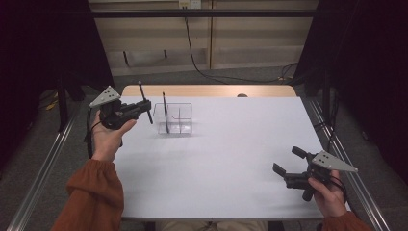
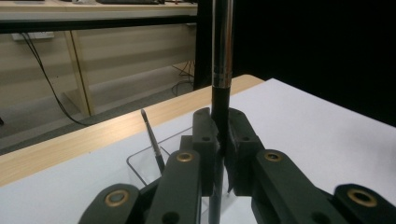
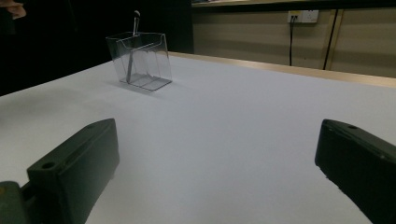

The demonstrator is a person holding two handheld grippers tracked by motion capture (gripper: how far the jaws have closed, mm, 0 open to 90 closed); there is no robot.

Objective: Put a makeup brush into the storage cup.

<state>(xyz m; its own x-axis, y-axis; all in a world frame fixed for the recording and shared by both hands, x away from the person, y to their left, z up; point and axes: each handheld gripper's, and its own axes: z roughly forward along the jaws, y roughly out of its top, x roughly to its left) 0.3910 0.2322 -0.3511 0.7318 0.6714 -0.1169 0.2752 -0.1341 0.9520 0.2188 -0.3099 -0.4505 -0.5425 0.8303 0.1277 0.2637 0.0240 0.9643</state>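
- Right gripper [image 1: 285, 173] sits near the table's [image 1: 231, 159] near right corner, held in the person's right hand [image 1: 328, 195]; its jaws stand wide apart with nothing between them, and only bare white tabletop lies ahead of them in the right gripper view.
- Sleeve [image 1: 94, 192] of rust-orange cloth comes in at the near left edge, and the left hand [image 1: 108, 137] rises from it over the table's left edge.
- Left gripper [image 1: 144, 107] is held above the far left part of the table, its grey plate on top, jaws pointing toward the box.
- Its jaws are closed tight on a brush [image 1: 145, 102]: in the left gripper view the brush [image 2: 221, 93] stands upright between the two jaw tips, dark handle in the grip and a shiny metal ferrule above it.
- In the high view the brush tilts slightly, its top leaning toward the far left corner; it is clear of the tabletop and just left of the box.
- Box [image 1: 179, 120] of clear plastic stands on the far left part of the table, a little in from the far edge, with dividers inside.
- A second brush [image 1: 165, 111] stands in the box's left compartment, leaning, its top above the rim; it also shows in the left gripper view [image 2: 153, 140] and the right gripper view [image 3: 132, 42].
- Wood strip [image 1: 207, 90] runs along the far edge, beyond the white surface.
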